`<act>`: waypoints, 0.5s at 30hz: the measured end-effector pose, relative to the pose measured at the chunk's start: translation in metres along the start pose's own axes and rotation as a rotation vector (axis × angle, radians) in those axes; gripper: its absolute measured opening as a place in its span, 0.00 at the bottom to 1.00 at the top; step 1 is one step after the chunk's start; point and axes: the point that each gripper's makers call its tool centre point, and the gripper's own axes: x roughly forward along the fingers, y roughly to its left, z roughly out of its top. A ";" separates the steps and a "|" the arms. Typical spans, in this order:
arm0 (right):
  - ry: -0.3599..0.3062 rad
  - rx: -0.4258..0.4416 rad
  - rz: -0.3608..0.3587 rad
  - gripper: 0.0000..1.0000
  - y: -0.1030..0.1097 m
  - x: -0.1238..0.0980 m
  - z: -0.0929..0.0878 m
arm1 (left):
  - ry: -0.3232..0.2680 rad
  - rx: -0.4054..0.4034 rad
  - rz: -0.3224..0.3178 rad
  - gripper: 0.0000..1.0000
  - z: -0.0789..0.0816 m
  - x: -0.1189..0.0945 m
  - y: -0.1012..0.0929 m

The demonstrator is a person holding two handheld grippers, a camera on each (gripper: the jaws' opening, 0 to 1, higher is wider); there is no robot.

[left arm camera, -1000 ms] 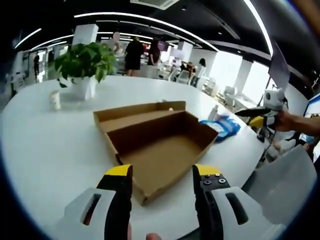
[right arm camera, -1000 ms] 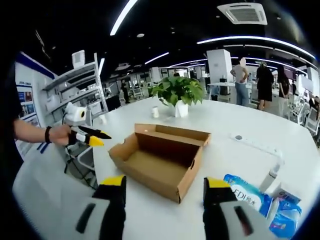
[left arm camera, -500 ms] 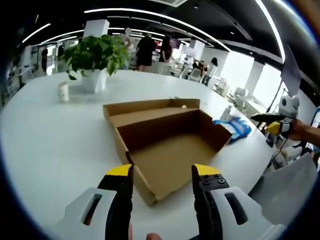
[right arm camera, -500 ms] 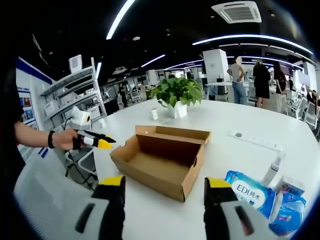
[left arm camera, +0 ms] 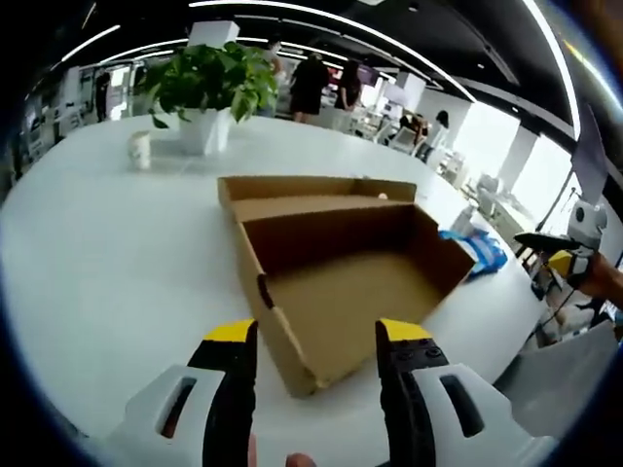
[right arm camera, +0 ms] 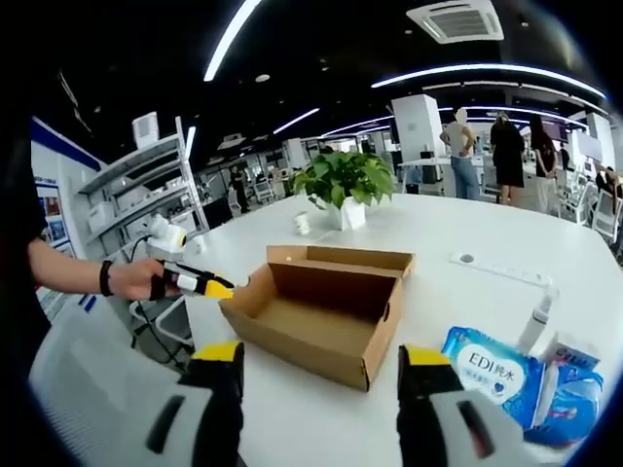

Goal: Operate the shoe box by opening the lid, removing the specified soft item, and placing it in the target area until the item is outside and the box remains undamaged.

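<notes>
An open brown cardboard shoe box (left arm camera: 341, 282) lies on the white table (left arm camera: 117, 243), its lid (left arm camera: 311, 190) folded back flat behind it. The inside looks bare. My left gripper (left arm camera: 316, 336) hangs open just before the box's near corner. In the right gripper view the same box (right arm camera: 316, 316) sits ahead, with my right gripper (right arm camera: 321, 360) open and apart from it. The left gripper (right arm camera: 200, 283) enters that view from the left, near the box's corner. A blue soft pack (right arm camera: 496, 370) lies right of the box, and it also appears in the left gripper view as the blue pack (left arm camera: 475, 251).
A potted plant (left arm camera: 209, 92) and a small cup (left arm camera: 141, 149) stand at the table's far side. A power strip (right arm camera: 496, 270) and a white bottle (right arm camera: 536, 326) lie near the pack. People stand in the background. The right gripper (left arm camera: 565, 258) shows at the right edge.
The left gripper has come closer to the box, which looks larger now. In the right gripper view the left gripper has neared the box's corner.
</notes>
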 end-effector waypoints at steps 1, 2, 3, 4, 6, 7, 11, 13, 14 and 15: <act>0.002 -0.002 0.000 0.63 0.000 0.000 0.000 | 0.007 -0.001 0.011 0.49 -0.002 0.001 0.002; 0.004 -0.004 -0.001 0.63 -0.001 -0.001 -0.001 | 0.015 -0.006 0.018 0.48 -0.003 0.002 0.004; 0.006 -0.003 -0.002 0.63 -0.001 -0.001 -0.001 | 0.018 -0.012 0.022 0.48 -0.004 0.003 0.005; 0.005 -0.001 -0.004 0.63 -0.002 -0.002 -0.001 | 0.020 -0.021 0.028 0.47 -0.004 0.004 0.007; -0.001 0.004 -0.007 0.63 -0.003 -0.003 -0.001 | 0.027 -0.028 0.041 0.45 -0.005 0.006 0.009; -0.002 0.005 -0.008 0.62 -0.003 -0.003 -0.001 | 0.034 -0.028 0.059 0.46 -0.006 0.007 0.012; 0.006 0.016 -0.008 0.62 -0.002 -0.003 -0.008 | 0.050 -0.042 0.107 0.44 -0.006 0.012 0.023; 0.013 0.017 -0.007 0.62 0.000 -0.002 -0.012 | 0.053 -0.053 0.103 0.41 -0.006 0.014 0.023; 0.014 0.019 -0.005 0.62 0.000 -0.002 -0.013 | 0.058 -0.050 0.106 0.39 -0.007 0.016 0.023; 0.015 0.021 -0.004 0.62 0.002 -0.001 -0.014 | 0.062 -0.047 0.109 0.37 -0.007 0.017 0.023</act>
